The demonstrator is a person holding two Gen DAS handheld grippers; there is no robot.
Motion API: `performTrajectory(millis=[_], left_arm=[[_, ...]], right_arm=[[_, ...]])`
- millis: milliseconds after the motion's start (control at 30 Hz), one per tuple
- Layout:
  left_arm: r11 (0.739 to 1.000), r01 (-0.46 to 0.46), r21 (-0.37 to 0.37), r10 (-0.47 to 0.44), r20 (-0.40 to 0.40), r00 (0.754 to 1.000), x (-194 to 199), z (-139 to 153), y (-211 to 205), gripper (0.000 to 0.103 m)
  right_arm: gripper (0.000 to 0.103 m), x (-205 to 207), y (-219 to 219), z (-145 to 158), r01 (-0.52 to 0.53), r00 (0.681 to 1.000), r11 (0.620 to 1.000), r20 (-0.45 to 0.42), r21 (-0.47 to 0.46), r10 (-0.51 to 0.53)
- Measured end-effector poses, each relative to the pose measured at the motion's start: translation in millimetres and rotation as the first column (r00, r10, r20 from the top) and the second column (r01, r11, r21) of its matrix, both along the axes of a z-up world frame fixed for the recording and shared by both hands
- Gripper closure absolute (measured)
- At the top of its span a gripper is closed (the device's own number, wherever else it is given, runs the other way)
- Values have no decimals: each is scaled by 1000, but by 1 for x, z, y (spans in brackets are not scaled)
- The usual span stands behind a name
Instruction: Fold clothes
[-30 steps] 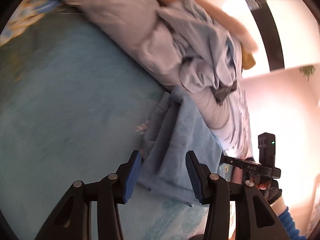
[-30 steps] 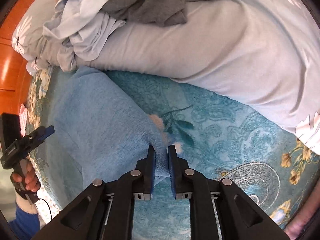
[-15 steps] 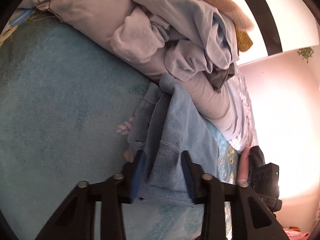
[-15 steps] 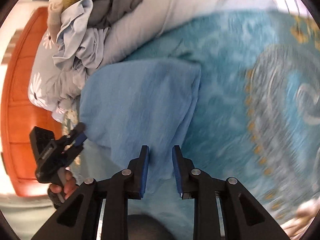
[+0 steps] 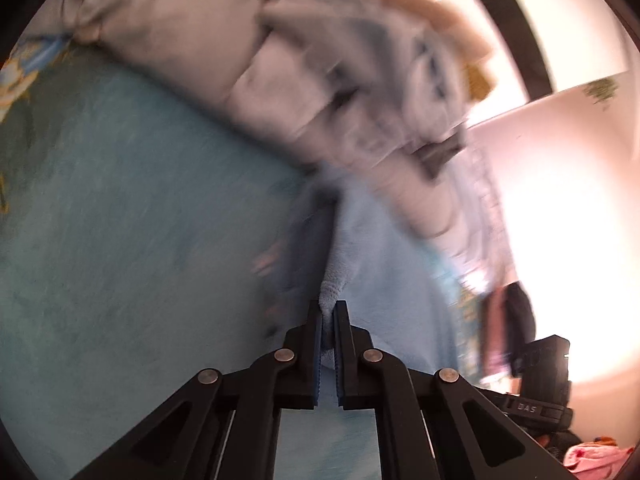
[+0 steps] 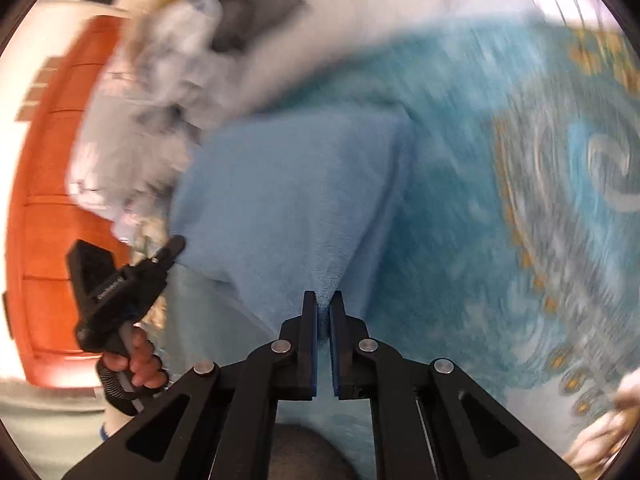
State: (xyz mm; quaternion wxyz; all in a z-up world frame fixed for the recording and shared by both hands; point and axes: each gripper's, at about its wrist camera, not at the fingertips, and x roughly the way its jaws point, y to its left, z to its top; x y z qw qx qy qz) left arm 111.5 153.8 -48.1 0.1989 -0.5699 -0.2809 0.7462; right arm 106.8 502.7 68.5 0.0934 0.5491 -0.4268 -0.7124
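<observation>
Teal patterned bedspread carries the blue towel, beside a pile of grey clothes. My left gripper is clenched on one towel corner; my right gripper pinches another, the cloth stretched between them.

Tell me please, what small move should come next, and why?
Probably lift both tongs together and carry the held edge over. The left tongs and right tongs are each shut on the light blue terry-cloth garment, which still lies on the teal patterned bedspread.
</observation>
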Motion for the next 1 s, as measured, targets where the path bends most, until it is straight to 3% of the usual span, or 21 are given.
performTrajectory(millis=[133,367,400,433,467,500,533,567,667,867,1000], left_arm=[[1000,5,-22,-4,44,999,1,-23,2,97],[999,31,22,-32,6,999,-4,-5,-10,92],[999,35,28,-35,0,999,-4,-2,-11,85],[999,39,34,-39,-6,999,-5,0,-13,65],[998,43,40,-43,-11,999,-6,3,-14,53],[998,46,48,-45,-17,999,-7,5,-16,33],[996,42,73,-40,-24,999,-11,8,-18,28],[995,38,97,-35,-30,999,-15,10,-19,27],[988,44,148,-43,-8,999,-29,4,-8,20],[986,134,96,-140,67,988,-53,-29,35,20],[982,144,120,-150,44,988,-57,-31,43,19]], right_arm=[[98,1,-4,-10,10,1000,1000,11,-8,-10],[96,5,1,0,-12,999,1000,-37,10,12],[95,7,4,3,-8,999,1000,-50,15,9],[94,9,8,6,1,998,1000,-64,17,0],[86,11,12,7,15,997,1000,-76,18,-14],[67,12,17,8,33,996,999,-86,19,-32],[57,12,20,7,51,995,998,-92,19,-49],[48,10,23,5,72,993,997,-93,17,-70],[47,9,33,-7,140,986,989,-88,-52,-145],[45,-9,24,-28,185,980,975,-57,-120,-193],[45,-20,18,-34,203,974,968,-67,-145,-214]])
